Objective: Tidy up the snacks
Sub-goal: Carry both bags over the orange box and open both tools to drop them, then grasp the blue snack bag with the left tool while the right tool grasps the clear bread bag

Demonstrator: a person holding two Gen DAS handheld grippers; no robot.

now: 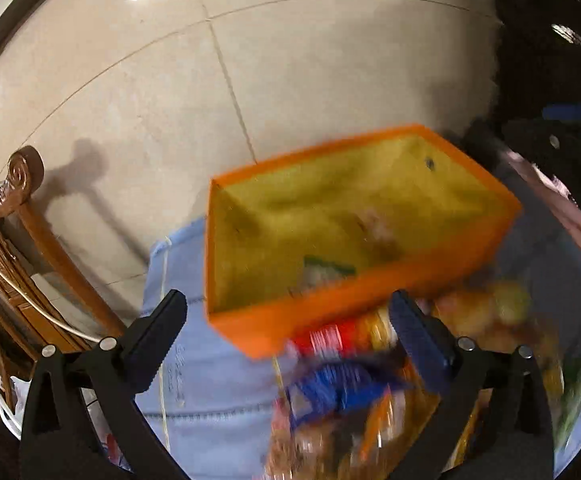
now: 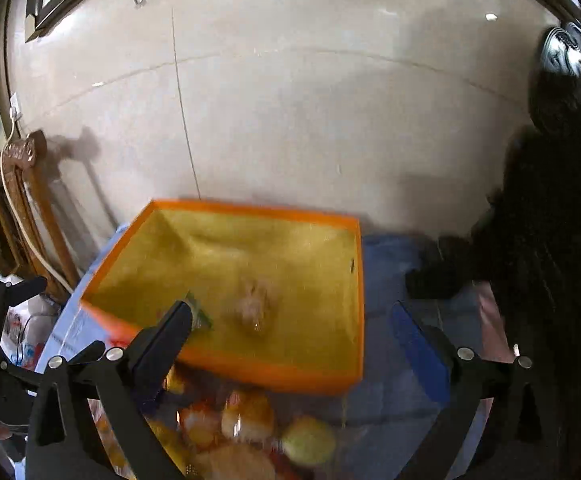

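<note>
Both frames motion-blurred. Left tool (image 1: 290, 336): jaws spread wide, nothing held between them. Right tool (image 2: 290, 340): also wide open, empty. Nearest, right under both tools: loose snack pile (image 1: 370, 392) on the bench, covered with a blue cloth (image 1: 194, 380); red, blue and orange wrappers, exact packs too smeared to tell. In the right wrist view the pile (image 2: 250, 428) shows yellow and orange round-ish packs plus one green one, low between the jaws. Just beyond the pile: orange box (image 1: 370, 300) with yellow lining, open top; its near wall touches or overlaps the pile edge, can't tell which. Box (image 2: 258, 372) holds a green-edged packet (image 1: 326, 270) by the near wall and a pale brownish item (image 2: 254, 304) mid-floor. Key relation: snacks lie straight ahead and below each tool, box directly behind them, long axis running roughly left-right across both views, tilted in the left one. Left tool looks a bit nearer the red and blue packs; right tool nearer the round yellow ones. Likely next: drop onto a pack, lift forward over the near wall. Far: tiled wall (image 2: 290, 120), carved wooden chair (image 1: 22, 208) at left.
</note>
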